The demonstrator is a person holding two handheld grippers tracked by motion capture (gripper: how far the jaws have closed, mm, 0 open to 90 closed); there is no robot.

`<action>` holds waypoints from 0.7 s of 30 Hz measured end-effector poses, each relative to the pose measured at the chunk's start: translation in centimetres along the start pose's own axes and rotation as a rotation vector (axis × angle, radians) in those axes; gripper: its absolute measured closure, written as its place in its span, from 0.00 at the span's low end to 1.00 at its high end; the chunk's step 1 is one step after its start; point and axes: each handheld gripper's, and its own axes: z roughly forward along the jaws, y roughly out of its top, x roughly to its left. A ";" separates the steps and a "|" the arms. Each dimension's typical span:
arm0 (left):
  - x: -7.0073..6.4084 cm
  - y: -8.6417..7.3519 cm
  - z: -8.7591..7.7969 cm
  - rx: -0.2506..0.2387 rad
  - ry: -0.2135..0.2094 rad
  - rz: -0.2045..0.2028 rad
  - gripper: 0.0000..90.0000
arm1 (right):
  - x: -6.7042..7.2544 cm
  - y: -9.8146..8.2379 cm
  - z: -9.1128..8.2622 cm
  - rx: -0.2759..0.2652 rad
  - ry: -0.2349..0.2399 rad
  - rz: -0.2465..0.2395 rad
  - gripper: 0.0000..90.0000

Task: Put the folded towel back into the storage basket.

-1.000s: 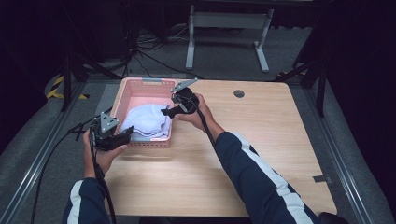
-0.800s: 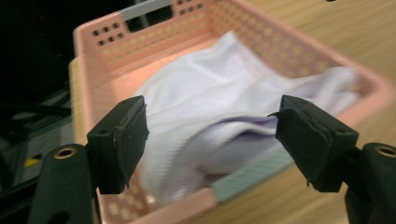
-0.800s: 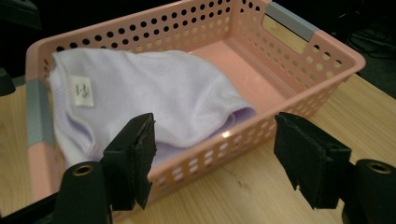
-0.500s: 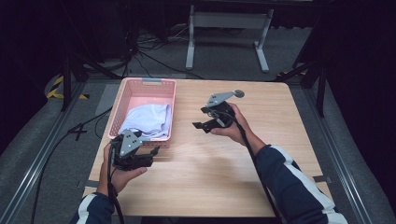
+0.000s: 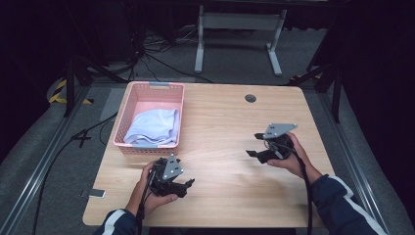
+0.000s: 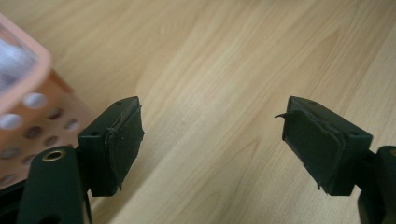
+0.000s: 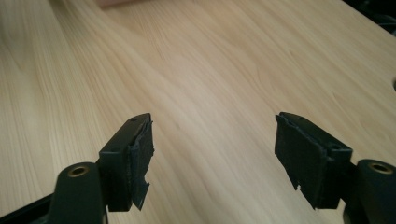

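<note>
Left hand: my left hand [image 5: 152,192] comes in from the table's near edge, wrist low, just in front of the pink basket [image 5: 128,105].
Left gripper: my left gripper [image 5: 187,185] lies about level over the wood, its grey plate on top and its tips toward the table's middle; in the left gripper view [image 6: 212,144] the 2 jaws stand wide apart with bare wood between them, having just been opening, and they grip nothing.
Right hand: my right hand [image 5: 292,157] sits well out on the right half of the table [image 5: 220,122], forearm in a dark sleeve with white stripes slanting in from the lower right corner.
Right gripper: my right gripper [image 5: 252,145] is held level, tips toward the left, released; in the right gripper view [image 7: 214,154] its 2 jaws gape over plain wood grain.
Cloth: the pale blue cloth [image 5: 152,126] lies bunched inside the basket, toward its near end.
Basket: it stands at the table's far left corner, and a corner of its holed wall shows just beside my left jaw [image 6: 32,107].
</note>
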 end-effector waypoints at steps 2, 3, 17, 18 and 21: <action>0.1 -0.2 0.3 0.006 -0.021 -0.004 0.23 | -0.3 -2.1 -1.0 0.015 -0.013 0.018 0.32; 0.1 -0.3 0.6 0.011 -0.027 0.001 0.23 | -0.4 -2.8 -1.2 0.017 -0.019 0.025 0.32; 0.3 -1.6 2.8 0.091 -0.100 0.021 0.23 | 0.4 -12.6 -5.3 0.053 -0.041 0.163 0.29; 0.4 -1.7 2.9 0.082 -0.110 0.016 0.22 | 0.4 -13.2 -5.4 0.056 -0.044 0.180 0.29; 0.7 -2.1 3.2 0.057 -0.125 -0.025 0.20 | 0.6 -14.2 -5.9 0.037 -0.061 0.212 0.27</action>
